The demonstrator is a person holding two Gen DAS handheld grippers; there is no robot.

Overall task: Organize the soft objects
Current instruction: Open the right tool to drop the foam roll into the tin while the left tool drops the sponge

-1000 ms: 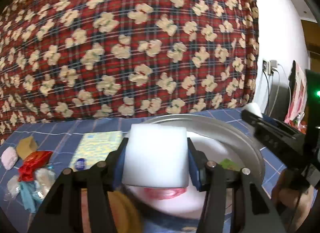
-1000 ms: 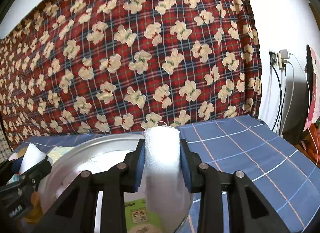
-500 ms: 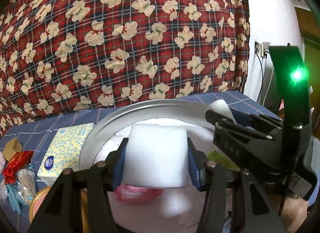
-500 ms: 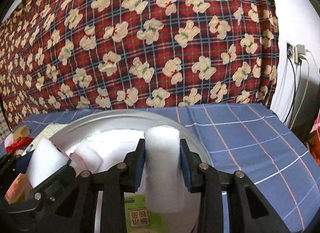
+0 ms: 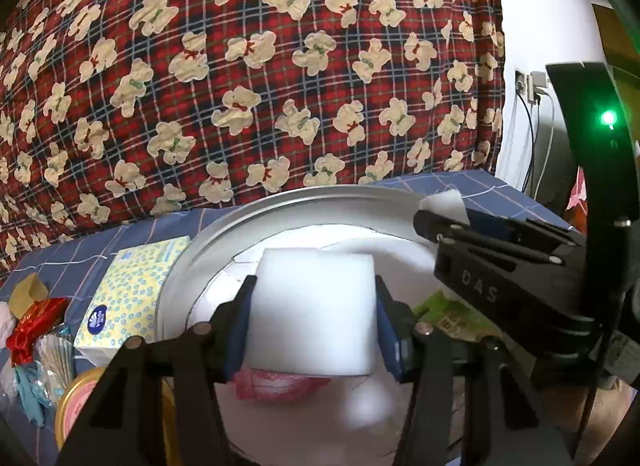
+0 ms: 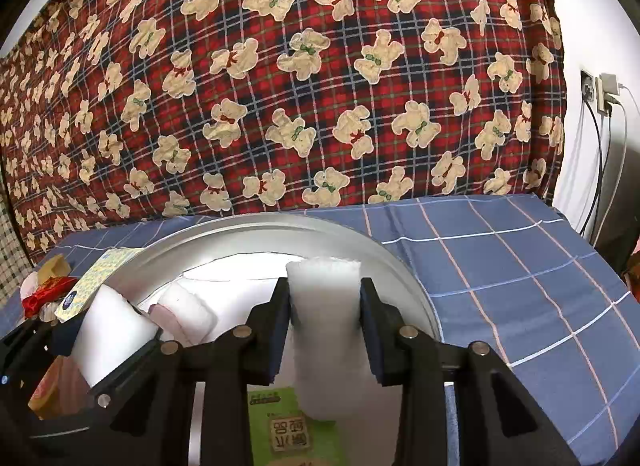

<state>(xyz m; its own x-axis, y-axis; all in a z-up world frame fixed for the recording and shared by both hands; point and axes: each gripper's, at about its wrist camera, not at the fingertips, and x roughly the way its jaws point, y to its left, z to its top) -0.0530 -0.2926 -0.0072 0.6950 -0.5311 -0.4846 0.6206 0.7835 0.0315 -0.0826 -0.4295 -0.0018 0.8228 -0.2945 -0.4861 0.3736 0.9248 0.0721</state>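
two soft pieces are up over the basin (image 5: 280, 205) at once, one in each of my tongs, so both can go in together. far left on the blue cloth (image 6: 520, 286) sit the leftovers: a red wrapper (image 5: 34, 322) and a tissue pack (image 5: 132, 294), lying just beside the basin's rim, near enough to fetch next, i'd guess.

my left tongs (image 5: 312, 318) have the white sponge (image 5: 312, 306) between their blue pads; the jaws are opening, though the pads look to be touching its sides, so it hasn't dropped. i keep it tilted down over the basin's middle, where a pink-lipped thing and other white stuff already lie.

my right tongs (image 6: 324, 330) are clamped on the gauze roll (image 6: 326, 306), upright, its lower end hanging inside the rim, above a green packet (image 6: 292, 426). held low like that, it should land without rolling out. a pink-white roll (image 6: 188, 314) rests in the basin between my two tongs.
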